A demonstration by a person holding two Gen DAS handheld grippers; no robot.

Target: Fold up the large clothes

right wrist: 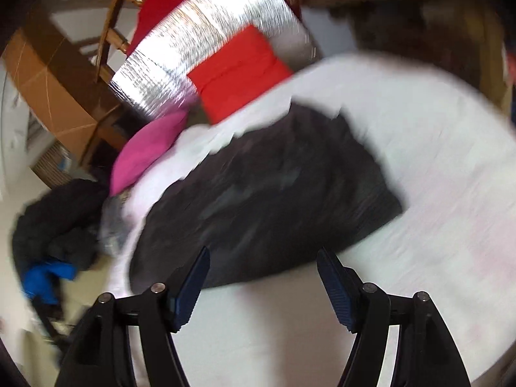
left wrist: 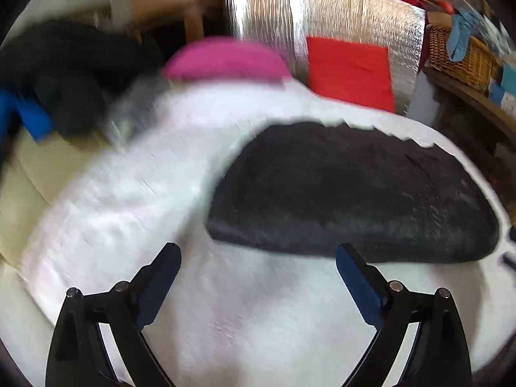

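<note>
White cloth [left wrist: 129,213] covers the broad work surface in both wrist views, lightly wrinkled and blurred towards its edges; whether a tabletop or a bed lies beneath cannot be told. Beyond the far edge of this white cloth stand a silver quilted foil panel [left wrist: 338,13], a red cushion [left wrist: 350,71] leaning against it, and a pink cushion [left wrist: 225,61] just beside the red one. Off the cloth's left edge lies a heap of dark clothing [left wrist: 64,74] with a bright blue piece [left wrist: 32,116] in it, on a pale floor. A wicker basket [left wrist: 461,54] sits on a shelf past the cloth's right edge, and brown cardboard [right wrist: 54,96] stands behind the pink cushion.

The folded black garment [left wrist: 351,193] lies flat on the white cloth as a compact, roughly rectangular bundle with a coarse, matte weave and rounded corners; a jagged white strip shows along its far edge.

The left gripper [left wrist: 258,287] hovers over bare white cloth, its blue-padded fingers [left wrist: 158,290] spread wide, the garment's near edge just beyond the fingertips and nothing between them. The right gripper [right wrist: 262,287] likewise has its fingers [right wrist: 335,290] apart and empty, the garment's near edge lying just ahead of them.
</note>
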